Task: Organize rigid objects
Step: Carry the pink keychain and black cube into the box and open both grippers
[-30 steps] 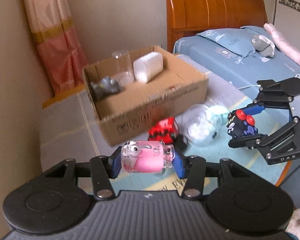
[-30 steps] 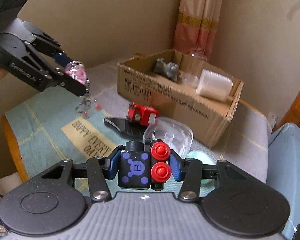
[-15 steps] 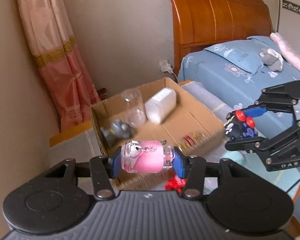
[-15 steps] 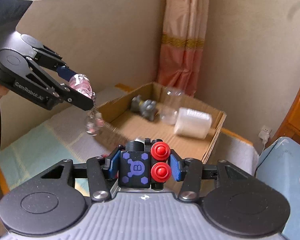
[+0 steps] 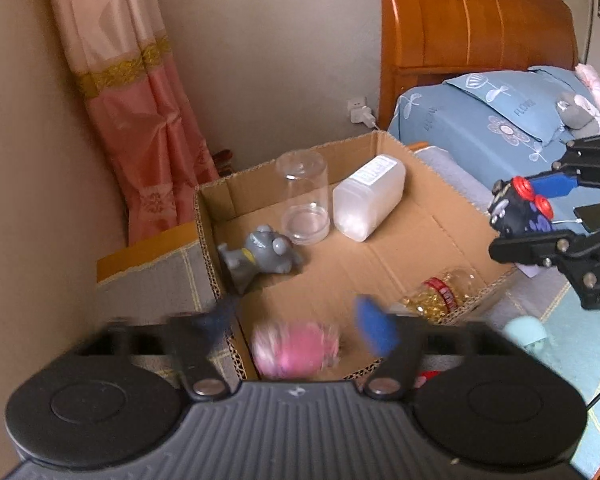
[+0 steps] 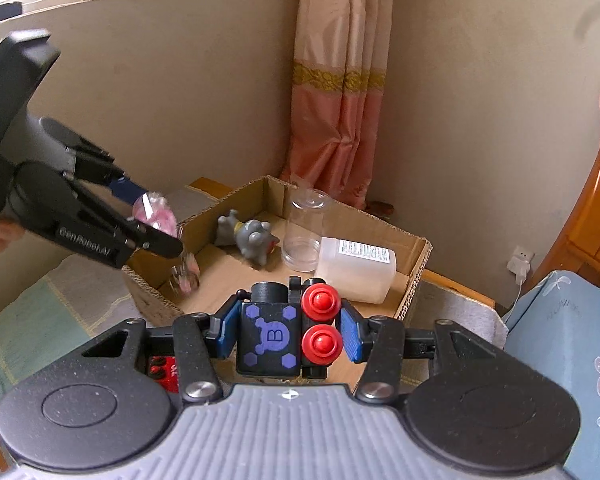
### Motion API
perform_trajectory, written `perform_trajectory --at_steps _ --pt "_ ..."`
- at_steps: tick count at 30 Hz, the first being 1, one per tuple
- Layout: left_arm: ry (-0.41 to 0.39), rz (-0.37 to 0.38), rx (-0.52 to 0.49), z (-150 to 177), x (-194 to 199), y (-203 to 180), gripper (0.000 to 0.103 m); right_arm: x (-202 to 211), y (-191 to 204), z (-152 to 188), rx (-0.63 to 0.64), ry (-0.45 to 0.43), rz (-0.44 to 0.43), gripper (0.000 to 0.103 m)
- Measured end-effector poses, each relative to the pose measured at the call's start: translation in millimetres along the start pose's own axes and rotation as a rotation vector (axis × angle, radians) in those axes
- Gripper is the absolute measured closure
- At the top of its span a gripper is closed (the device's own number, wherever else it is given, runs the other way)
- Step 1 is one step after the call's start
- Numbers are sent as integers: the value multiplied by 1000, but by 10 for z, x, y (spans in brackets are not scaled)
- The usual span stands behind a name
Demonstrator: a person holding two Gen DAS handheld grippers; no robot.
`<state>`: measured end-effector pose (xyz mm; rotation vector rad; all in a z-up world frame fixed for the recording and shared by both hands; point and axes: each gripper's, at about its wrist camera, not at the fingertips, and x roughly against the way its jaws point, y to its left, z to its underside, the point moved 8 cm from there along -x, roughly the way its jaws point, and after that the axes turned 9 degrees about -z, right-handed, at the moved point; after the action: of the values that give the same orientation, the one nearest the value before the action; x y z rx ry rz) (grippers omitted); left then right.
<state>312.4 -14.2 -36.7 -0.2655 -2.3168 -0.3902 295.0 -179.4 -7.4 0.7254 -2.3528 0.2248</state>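
Since a sec ago both grippers have been carried from above the table cloth to over the cardboard box [image 5: 428, 216], and the pink toy [image 5: 294, 348], which was pinched tight, has been let go. The left gripper [image 5: 296, 322] is seen w/ its jaws opening wide; the pink toy is blurred between them, no longer pressed, and looks to be dropping toward the near end of the box. The right gripper [image 6: 286, 330] is closed on the black cube toy [image 6: 270, 336] w/ red knobs, held above the box's near edge.

Further out, inside the box, a grey animal toy [image 5: 262, 254], a clear cup [image 5: 304, 196], a white bottle [image 5: 370, 196] and a jar of gold beads [image 5: 440, 294] are lying. Past the box, a curtain [image 5: 140, 112] and a bed [image 5: 500, 120] can be seen.

To do this step well, the left gripper should be kept over the box till the pink toy has landed inside, not on the rim. Then the cube should be brought low over a bare spot of the box floor, away from the cup, and let go softly so nothing gets knocked.
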Motion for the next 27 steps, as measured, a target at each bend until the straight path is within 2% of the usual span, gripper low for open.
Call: perform_trajectory --at_steps 1,6,15,16,18,19,20,22,27 --pt "-9 -8 11 6 -4 18 4 -26 -14 -6 -3 3 2 48" --pt "-19 12 35 110 60 19 4 -166 -104 -53 -18 19 8 48" --pt "-12 -12 16 346 213 -45 4 -418 -280 -184 -50 30 35 48" --pt "-8 -13 12 373 224 -54 4 -442 -296 -202 -51 28 43 46" --pt "-10 -13 8 412 249 -62 4 -466 -318 -230 -54 19 64 24" --pt "-12 -12 5 428 266 -68 4 -450 -321 -238 -62 3 74 7" --pt "-14 -13 4 441 275 -66 4 -417 -308 -242 -66 -17 74 0" --pt "-17 -16 7 459 293 -59 4 -367 -253 -229 -65 -23 61 0" --pt "-22 -12 19 492 348 -77 4 -208 -123 -155 -31 -17 90 0"
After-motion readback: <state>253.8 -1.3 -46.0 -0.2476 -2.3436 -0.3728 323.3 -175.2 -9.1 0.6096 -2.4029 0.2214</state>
